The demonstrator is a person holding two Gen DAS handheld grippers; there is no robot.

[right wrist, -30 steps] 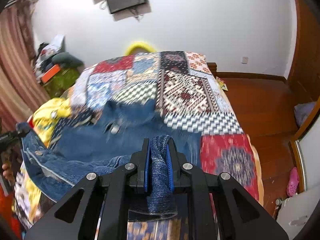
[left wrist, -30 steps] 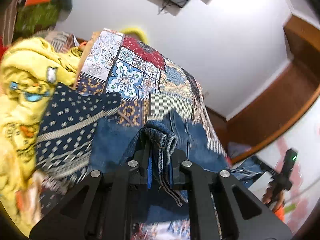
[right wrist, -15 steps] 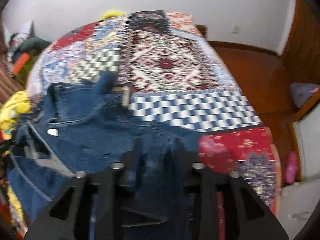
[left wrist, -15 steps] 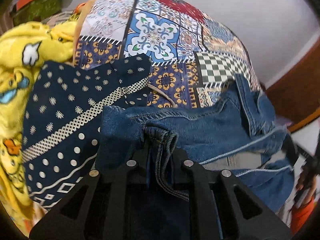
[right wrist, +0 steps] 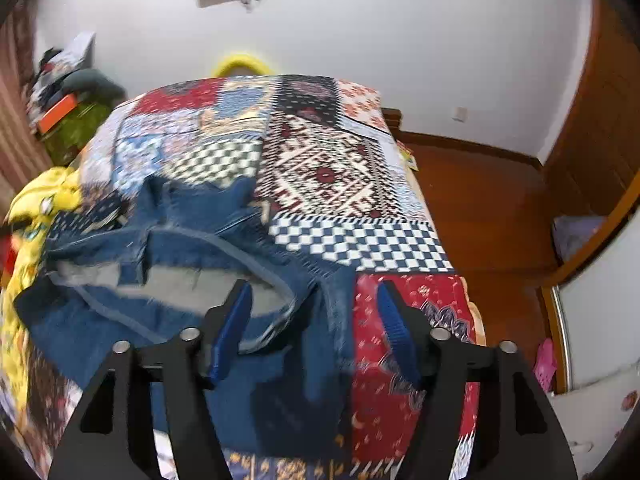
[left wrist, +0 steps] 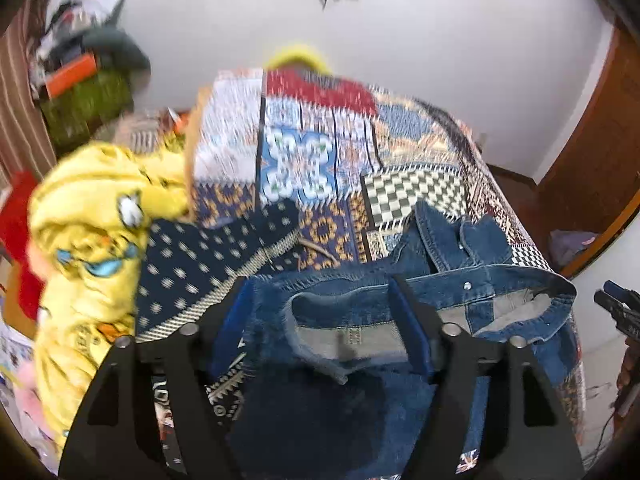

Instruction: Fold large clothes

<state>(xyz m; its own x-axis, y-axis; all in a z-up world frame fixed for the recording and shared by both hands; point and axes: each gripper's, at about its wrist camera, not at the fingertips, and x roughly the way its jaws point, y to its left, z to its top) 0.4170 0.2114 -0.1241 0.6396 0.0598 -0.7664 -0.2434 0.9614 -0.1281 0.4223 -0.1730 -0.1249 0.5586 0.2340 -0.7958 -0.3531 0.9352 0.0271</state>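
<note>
My left gripper (left wrist: 324,312) and right gripper (right wrist: 314,316) gape wide above the rumpled blue denim jacket (left wrist: 460,280), grey lining up, on the patchwork quilt (right wrist: 340,172).

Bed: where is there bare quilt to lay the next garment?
Free: the far half of the quilt, between the denim jacket and the wall, and the right strip beside the jacket down to the red patch. Crowded: the left edge, under the yellow cloth and navy dotted cloth.
</note>
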